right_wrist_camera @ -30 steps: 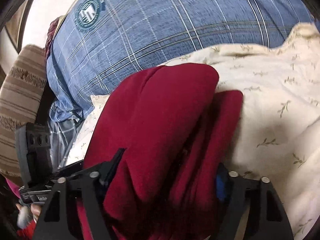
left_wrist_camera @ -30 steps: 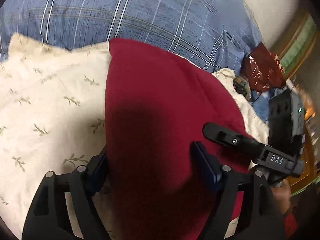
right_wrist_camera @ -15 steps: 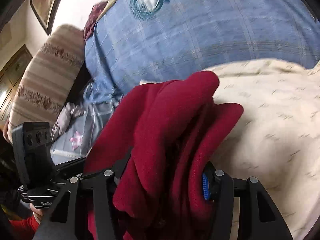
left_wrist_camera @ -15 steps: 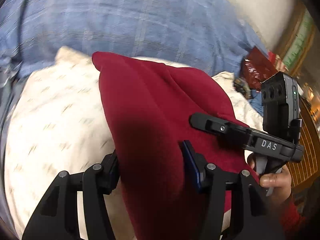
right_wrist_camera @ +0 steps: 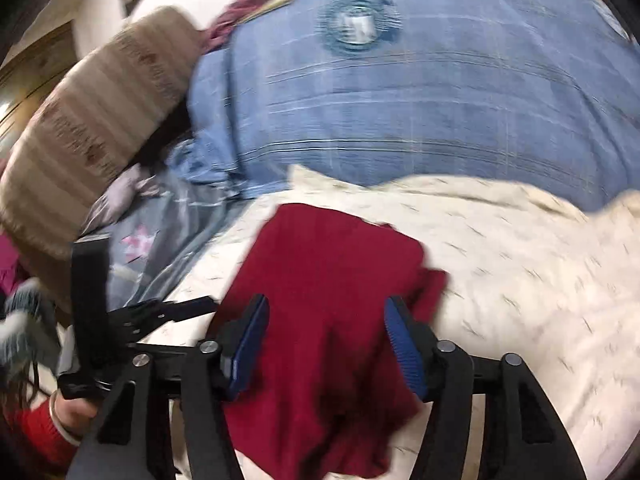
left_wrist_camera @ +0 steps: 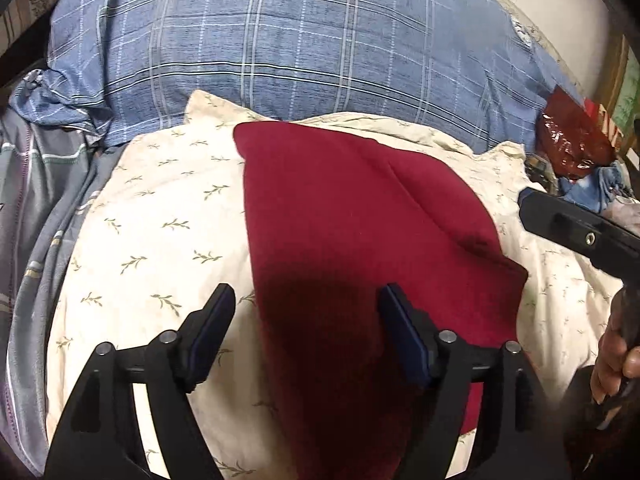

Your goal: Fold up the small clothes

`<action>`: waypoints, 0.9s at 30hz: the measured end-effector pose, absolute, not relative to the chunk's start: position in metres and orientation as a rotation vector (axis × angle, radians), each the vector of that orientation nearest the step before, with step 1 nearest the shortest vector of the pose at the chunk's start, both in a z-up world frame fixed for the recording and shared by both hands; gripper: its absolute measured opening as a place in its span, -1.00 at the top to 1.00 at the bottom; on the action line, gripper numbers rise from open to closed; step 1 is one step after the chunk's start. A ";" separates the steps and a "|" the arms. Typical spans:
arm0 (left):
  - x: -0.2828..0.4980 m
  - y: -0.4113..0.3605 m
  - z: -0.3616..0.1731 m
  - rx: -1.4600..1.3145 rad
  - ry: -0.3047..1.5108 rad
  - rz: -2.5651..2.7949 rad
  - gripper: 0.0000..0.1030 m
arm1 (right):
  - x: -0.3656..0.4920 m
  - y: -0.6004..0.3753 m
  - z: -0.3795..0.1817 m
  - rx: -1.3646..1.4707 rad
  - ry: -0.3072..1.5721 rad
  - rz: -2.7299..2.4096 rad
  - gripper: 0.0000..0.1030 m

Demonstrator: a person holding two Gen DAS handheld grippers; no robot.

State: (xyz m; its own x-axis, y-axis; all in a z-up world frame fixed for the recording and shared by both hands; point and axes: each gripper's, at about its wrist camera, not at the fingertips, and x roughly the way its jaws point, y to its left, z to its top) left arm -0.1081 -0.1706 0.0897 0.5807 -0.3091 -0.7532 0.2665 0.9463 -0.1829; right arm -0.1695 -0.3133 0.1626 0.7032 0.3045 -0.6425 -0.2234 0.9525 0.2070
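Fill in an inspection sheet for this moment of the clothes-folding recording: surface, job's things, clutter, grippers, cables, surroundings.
Surface: cream leaf-print sheet over a soft bed, wrinkled.
Job's things: red garment lying folded on the sheet; one edge bunches out on the right in the right wrist view.
Clutter: blue plaid pillow behind; grey striped bedding at left; shiny red bag at far right.
Grippers: left gripper jaws opening, its pads clear of the garment; right gripper jaws closing, the garment seen between the pads, no squeeze visible.
Cables: nothing seen.
Surroundings: beige striped bolster, pale wall; right wrist view is motion-blurred.
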 end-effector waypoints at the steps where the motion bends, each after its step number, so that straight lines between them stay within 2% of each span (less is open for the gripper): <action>1: -0.109 -0.169 0.088 -0.049 0.894 -0.331 -0.48 | -0.163 -0.305 0.157 0.081 0.754 0.285 0.02; 4: -0.114 -0.165 0.088 -0.038 0.880 -0.310 -0.48 | -0.140 -0.296 0.120 0.024 0.863 0.235 0.14; 6: -0.119 -0.162 0.091 -0.030 0.858 -0.305 -0.49 | -0.134 -0.303 0.100 0.017 0.894 0.192 0.15; 14: -0.132 -0.160 0.095 0.012 0.819 -0.248 -0.49 | -0.184 -0.289 0.134 -0.002 0.817 0.223 0.05; 16: -0.135 -0.161 0.097 0.016 0.807 -0.232 -0.49 | -0.202 -0.286 0.131 -0.011 0.819 0.238 -0.07; 22: -0.146 -0.162 0.104 0.021 0.782 -0.213 -0.50 | -0.205 -0.285 0.089 -0.024 0.908 0.156 -0.02; 27: -0.158 -0.158 0.115 0.025 0.743 -0.189 -0.50 | -0.216 -0.289 0.116 0.009 0.842 0.159 -0.09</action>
State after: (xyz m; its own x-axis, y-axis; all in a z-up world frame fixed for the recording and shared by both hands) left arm -0.1579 -0.1582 0.1148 0.7202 -0.1618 -0.6746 0.1794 0.9828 -0.0441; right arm -0.2162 -0.2888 0.1156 0.6549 0.1436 -0.7420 -0.1361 0.9881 0.0711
